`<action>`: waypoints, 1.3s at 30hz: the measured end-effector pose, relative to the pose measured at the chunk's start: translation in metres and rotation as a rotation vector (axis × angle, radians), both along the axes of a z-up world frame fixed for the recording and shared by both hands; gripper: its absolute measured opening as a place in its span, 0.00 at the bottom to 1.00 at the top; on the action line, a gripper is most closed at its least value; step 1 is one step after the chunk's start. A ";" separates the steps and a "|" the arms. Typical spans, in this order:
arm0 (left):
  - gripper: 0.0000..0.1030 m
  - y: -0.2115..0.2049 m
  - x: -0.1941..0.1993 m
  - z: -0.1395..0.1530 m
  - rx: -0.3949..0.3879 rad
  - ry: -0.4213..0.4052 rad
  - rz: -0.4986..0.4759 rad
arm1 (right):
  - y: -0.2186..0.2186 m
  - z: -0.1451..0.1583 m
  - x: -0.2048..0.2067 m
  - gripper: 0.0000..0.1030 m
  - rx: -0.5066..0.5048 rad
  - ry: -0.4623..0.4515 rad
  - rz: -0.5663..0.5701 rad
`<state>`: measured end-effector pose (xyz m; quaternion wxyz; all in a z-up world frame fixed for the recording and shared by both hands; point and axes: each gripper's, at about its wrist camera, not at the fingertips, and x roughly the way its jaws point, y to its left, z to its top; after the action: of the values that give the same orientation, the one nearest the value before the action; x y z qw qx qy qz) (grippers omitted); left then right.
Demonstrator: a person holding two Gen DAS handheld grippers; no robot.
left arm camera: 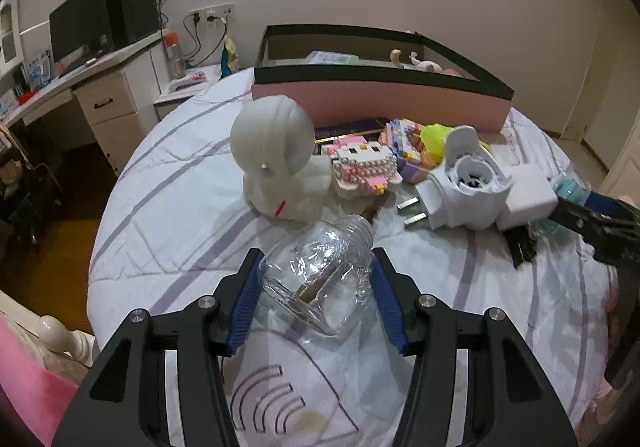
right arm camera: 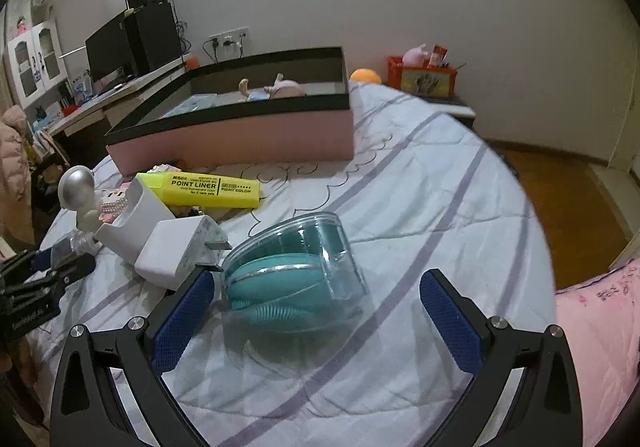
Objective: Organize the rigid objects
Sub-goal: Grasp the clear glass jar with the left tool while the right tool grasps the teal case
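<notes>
A clear plastic jar point(left arm camera: 316, 287) lies on its side on the striped bedsheet. My left gripper point(left arm camera: 316, 253) is shut on it, a blue pad against each side. In the right wrist view a clear round case with a teal brush inside point(right arm camera: 292, 279) lies between the fingers of my right gripper point(right arm camera: 320, 275), which is open; the left pad is close to the case and the right pad stands well apart. A pink box with a black rim point(left arm camera: 380, 99) stands at the back of the bed with a few small things inside.
Between the grippers lie a white astronaut figure point(left arm camera: 276, 163), a pink-and-white block figure point(left arm camera: 364, 167), a white plug-in device point(left arm camera: 464, 187), a white charger point(right arm camera: 176, 251) and a yellow highlighter point(right arm camera: 204, 191). A desk with a monitor point(left arm camera: 80, 27) stands to the left.
</notes>
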<state>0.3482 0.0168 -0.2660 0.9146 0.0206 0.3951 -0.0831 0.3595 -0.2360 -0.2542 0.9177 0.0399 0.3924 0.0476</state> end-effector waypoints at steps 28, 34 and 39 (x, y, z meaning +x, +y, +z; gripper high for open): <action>0.53 0.001 -0.015 -0.002 -0.018 0.000 0.004 | -0.005 -0.005 -0.011 0.70 -0.013 0.061 0.018; 0.53 0.000 -0.015 -0.002 -0.024 -0.001 0.003 | -0.006 -0.005 -0.024 0.72 -0.007 0.037 0.004; 0.54 0.000 -0.015 -0.002 -0.018 -0.003 0.000 | -0.007 -0.007 -0.037 0.76 -0.019 0.011 0.013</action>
<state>0.3336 0.0171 -0.2684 0.9153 0.0125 0.3931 -0.0866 0.3221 -0.2434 -0.2613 0.9154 0.0289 0.3984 0.0496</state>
